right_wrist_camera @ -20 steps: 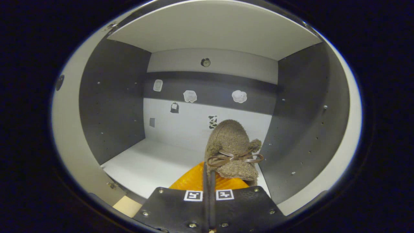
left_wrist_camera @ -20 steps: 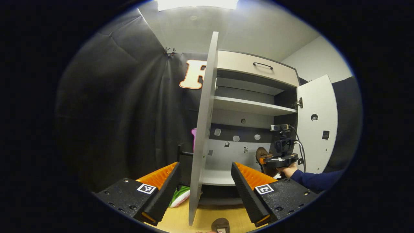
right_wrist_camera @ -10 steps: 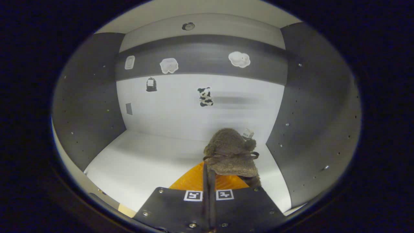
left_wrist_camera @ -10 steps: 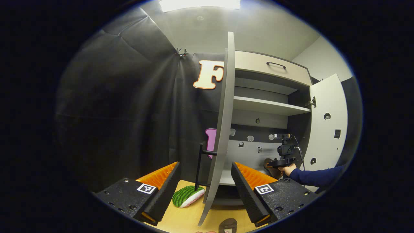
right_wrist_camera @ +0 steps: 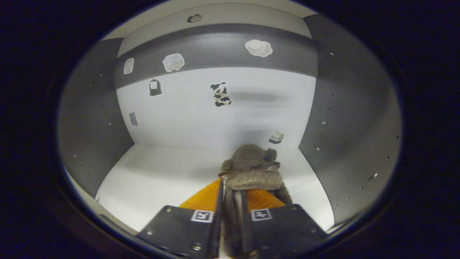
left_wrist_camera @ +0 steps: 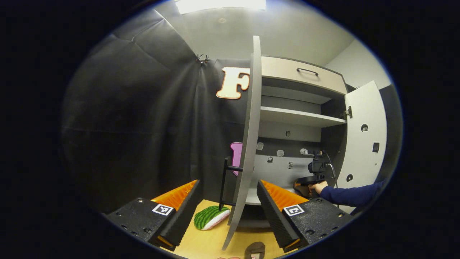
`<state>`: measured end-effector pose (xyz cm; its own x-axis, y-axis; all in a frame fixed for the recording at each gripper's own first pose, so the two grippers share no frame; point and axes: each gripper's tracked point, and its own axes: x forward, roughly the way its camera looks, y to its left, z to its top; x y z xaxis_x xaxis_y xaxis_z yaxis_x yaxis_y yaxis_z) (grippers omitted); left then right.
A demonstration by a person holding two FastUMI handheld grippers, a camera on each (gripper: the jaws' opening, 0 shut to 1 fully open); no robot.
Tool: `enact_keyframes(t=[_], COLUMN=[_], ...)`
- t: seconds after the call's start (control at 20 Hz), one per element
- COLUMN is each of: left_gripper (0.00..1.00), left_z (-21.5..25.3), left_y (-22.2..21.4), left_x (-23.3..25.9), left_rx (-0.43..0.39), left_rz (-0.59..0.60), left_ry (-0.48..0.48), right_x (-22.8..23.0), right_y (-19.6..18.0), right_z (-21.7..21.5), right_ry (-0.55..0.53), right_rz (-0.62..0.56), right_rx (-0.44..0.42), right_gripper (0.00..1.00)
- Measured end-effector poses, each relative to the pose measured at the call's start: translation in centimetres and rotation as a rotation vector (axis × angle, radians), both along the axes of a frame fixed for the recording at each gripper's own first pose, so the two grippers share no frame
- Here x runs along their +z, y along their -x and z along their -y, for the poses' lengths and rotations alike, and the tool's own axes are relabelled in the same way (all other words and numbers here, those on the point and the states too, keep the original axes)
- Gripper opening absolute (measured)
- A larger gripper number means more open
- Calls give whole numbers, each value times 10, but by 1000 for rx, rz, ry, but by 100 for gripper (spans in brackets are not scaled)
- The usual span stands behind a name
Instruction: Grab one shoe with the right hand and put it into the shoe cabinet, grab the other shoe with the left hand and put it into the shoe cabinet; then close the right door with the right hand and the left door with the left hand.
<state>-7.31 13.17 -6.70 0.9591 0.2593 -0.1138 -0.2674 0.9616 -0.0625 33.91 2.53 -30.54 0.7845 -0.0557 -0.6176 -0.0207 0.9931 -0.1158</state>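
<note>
A brown fuzzy shoe (right_wrist_camera: 251, 169) with a ribbon bow rests on the white bottom shelf (right_wrist_camera: 161, 180) of the shoe cabinet, near its right wall. My right gripper (right_wrist_camera: 233, 192) is just behind it, jaws parted a little around the heel. The same gripper (left_wrist_camera: 309, 180), held by a hand (left_wrist_camera: 318, 187), is deep inside the cabinet in the left gripper view. My left gripper (left_wrist_camera: 228, 184) stands open with nothing in it, in front of the edge-on left door (left_wrist_camera: 248, 144). The other brown shoe (left_wrist_camera: 255, 250) lies on the wooden floor below it.
The right door (left_wrist_camera: 364, 136) stands wide open. An upper shelf (left_wrist_camera: 294, 117) and a drawer with a handle (left_wrist_camera: 307, 71) sit above. A green, watermelon-patterned thing (left_wrist_camera: 211, 217) and a black stand (left_wrist_camera: 224, 183) are left of the left door. Stickers (right_wrist_camera: 220, 94) dot the back wall.
My right gripper carried the shoe deeper and down onto the bottom shelf, and its jaws have now parted slightly. The left gripper view shifted a little left; that gripper stayed open.
</note>
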Motion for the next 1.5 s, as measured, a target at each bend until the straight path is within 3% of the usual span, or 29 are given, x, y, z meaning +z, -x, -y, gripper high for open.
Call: enact_keyframes(t=[0.05, 0.1, 0.15, 0.3, 0.55, 0.6, 0.65, 0.8, 0.9, 1.1, 1.15, 1.5], left_gripper=[95, 96, 95, 92, 99, 92, 92, 99, 92, 96, 96, 96], left_z=[2, 5, 9, 29, 74, 82, 89, 105, 112, 119, 122, 148], left_y=[1, 3, 5, 7, -1, -4, -7, -15, -20, -32, -35, -19], left_x=[2, 5, 8, 16, 16, 14, 11, -2, -16, -62, -78, -214], left_rx=[-5, -13, -24, -84, -236, -264, -290, -350, -380, -418, -426, -511], left_rz=[3, 8, 14, 33, 40, 37, 32, 5, -20, -114, -148, -438], left_ry=[-6, -11, -16, -15, 13, 22, 28, 36, 33, 29, 31, 47], right_x=[7, 14, 21, 45, 117, 133, 149, 192, 221, 273, 285, 339], right_y=[4, 9, 16, 41, 100, 112, 125, 166, 190, 236, 246, 295], right_z=[2, 3, 2, 4, -8, -13, -17, -30, -35, -42, -40, -16], right_ry=[20, 32, 41, 63, 76, 72, 66, 31, 20, -42, -47, -30], right_rz=[12, 19, 25, 59, 188, 218, 247, 321, 374, 460, 481, 568], right_rx=[3, 16, 28, 61, 144, 158, 172, 199, 213, 220, 218, 180], right_gripper=[32, 28, 36, 36, 36, 36, 36, 36, 32, 36, 32, 36])
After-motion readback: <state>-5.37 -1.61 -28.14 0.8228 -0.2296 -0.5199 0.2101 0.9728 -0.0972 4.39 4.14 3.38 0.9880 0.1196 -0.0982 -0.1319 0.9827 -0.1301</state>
